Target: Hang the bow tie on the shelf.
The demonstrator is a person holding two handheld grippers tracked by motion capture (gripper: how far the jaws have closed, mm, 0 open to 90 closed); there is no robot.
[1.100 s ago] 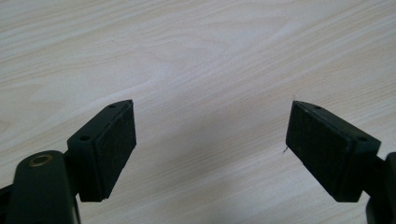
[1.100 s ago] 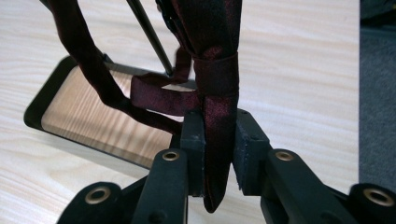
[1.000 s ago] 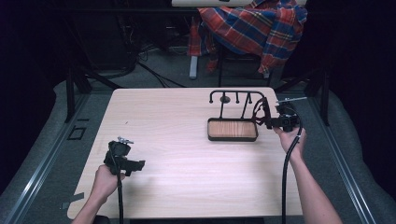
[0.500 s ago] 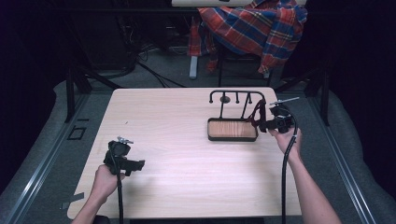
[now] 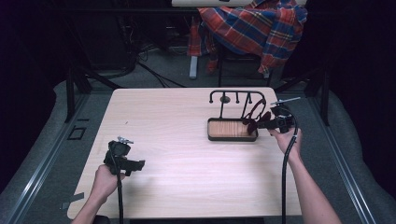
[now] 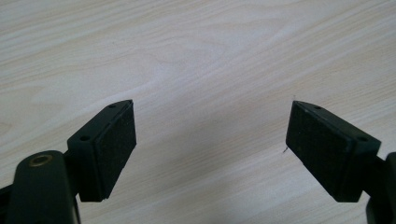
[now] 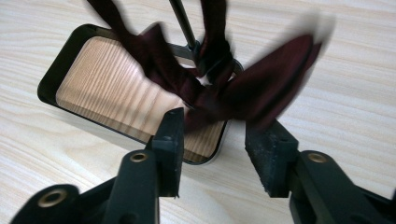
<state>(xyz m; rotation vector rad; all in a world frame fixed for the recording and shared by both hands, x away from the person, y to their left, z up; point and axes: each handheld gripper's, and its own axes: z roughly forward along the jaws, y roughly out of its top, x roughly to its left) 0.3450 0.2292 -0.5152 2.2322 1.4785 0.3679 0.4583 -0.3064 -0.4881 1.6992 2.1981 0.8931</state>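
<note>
Pale wood-grain table [image 5: 187,154] carries the whole setup; beyond its far edge a plaid cloth [image 5: 254,28] is draped over a chair, off the work area. On the table's right half sits a stand [image 5: 232,129]: a dark-rimmed tray with a wooden floor, and a black rail with hooks [image 5: 236,94] rising from its far side, evidently meant for hanging small items so they drape clear of the tray. From the rail's right end hangs a maroon bow tie [image 5: 256,119], strap looped over a hook, bow dangling low by the tray's right end. Bow's long axis runs roughly crosswise in the right gripper view, wings [image 7: 275,79] spread to either side and blurred, likely swinging; strap runs upward to the hook. Right gripper [image 7: 212,142] sits at the bow from the tray's right side, held level; its jaws have just been opening and now stand apart with the bow's knot between and just above them, pads not pressing, which reads as a release after hanging. Left gripper [image 6: 210,140] is parked low over bare table at the near left, jaws wide apart, nothing between them, kept clear of the work.
</note>
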